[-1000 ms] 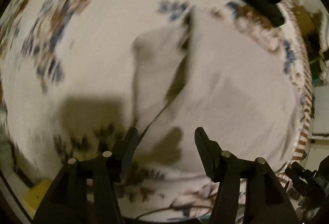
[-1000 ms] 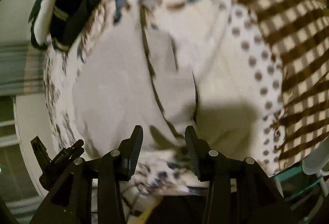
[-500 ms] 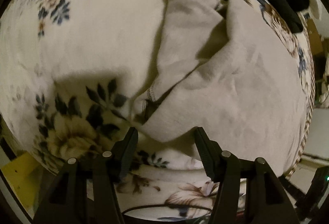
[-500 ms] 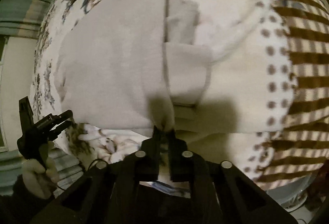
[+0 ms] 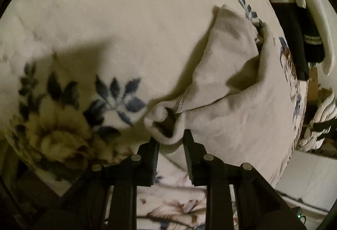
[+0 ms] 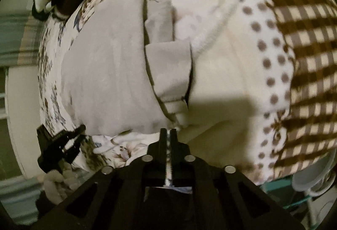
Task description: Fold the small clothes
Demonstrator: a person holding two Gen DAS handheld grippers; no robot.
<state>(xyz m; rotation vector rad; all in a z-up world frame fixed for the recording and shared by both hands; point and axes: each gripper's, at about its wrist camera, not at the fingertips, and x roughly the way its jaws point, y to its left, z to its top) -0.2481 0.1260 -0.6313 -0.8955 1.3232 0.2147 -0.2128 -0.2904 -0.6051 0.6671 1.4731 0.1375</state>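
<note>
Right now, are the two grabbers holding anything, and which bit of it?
The left gripper has the grey garment's bunched corner between its part-open fingers. The right gripper is shut at the garment's near edge; an actual pinch cannot be told.

The light is warm and dim, and it comes from behind me, so my left hand-held gripper (image 5: pixel 170 145) throws a broad, soft-edged shadow (image 5: pixel 84 55) across the flowered blanket (image 5: pixel 137 19). My right hand-held gripper (image 6: pixel 167 135) casts a similar dark patch (image 6: pixel 221 109) just ahead of its tips. Deep folds in the grey garment (image 5: pixel 231 107) hold small hard shadows. Both views bulge strongly, with black corners around the round frame. The blanket's flowers smear near the left rim, and the checked cloth (image 6: pixel 305 29) blurs toward the right edge. No glare shows anywhere.
</note>
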